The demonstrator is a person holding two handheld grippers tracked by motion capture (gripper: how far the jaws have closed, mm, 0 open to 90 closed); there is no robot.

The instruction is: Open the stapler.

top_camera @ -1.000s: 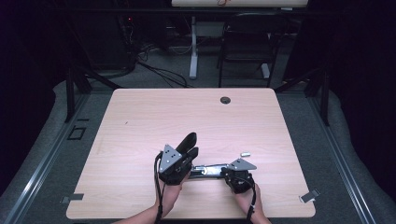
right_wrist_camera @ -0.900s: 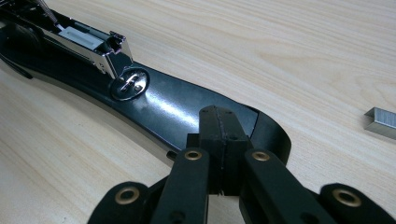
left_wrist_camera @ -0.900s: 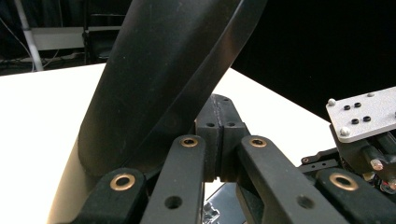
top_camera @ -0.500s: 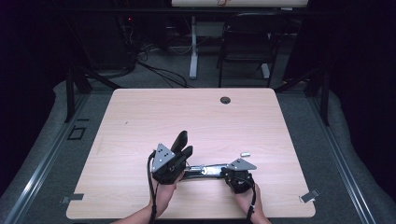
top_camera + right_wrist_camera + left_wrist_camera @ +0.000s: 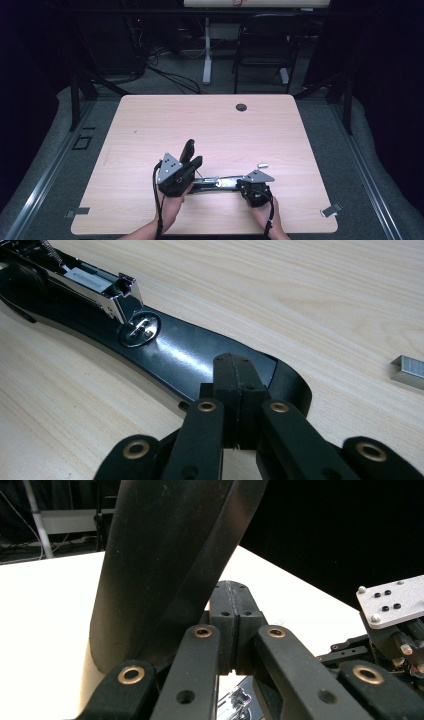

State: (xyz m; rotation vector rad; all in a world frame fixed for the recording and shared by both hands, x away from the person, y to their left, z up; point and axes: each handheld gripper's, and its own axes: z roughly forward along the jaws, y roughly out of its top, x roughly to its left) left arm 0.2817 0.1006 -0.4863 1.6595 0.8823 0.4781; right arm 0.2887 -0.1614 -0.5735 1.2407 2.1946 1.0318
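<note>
- Plainly, one black stapler (image 5: 210, 183) is seen opened up on the near part of the table (image 5: 150, 125): its glossy base (image 5: 190, 357) lies flat on the wood, its lid (image 5: 189, 152) is swung up and tilted, and the shiny metal staple channel (image 5: 95, 285) is laid bare.
- The left gripper (image 5: 232, 627) is shown with jaws shut, their tips just beside the raised lid; whether the lid is touched cannot be told.
- The right gripper (image 5: 235, 385) is likewise closed, its tips pressed down on the front end of the base, nothing being clamped between them.
- One strip of staples (image 5: 407, 371) is seen lying just beside the right gripper, apart from the stapler.
- The table is of pale wood grain, with one round cable hole (image 5: 241, 107) near its far edge.
- Grey floor, one dark chair (image 5: 262, 55) and loose cables (image 5: 170, 75) are seen beyond, in a dim room.
</note>
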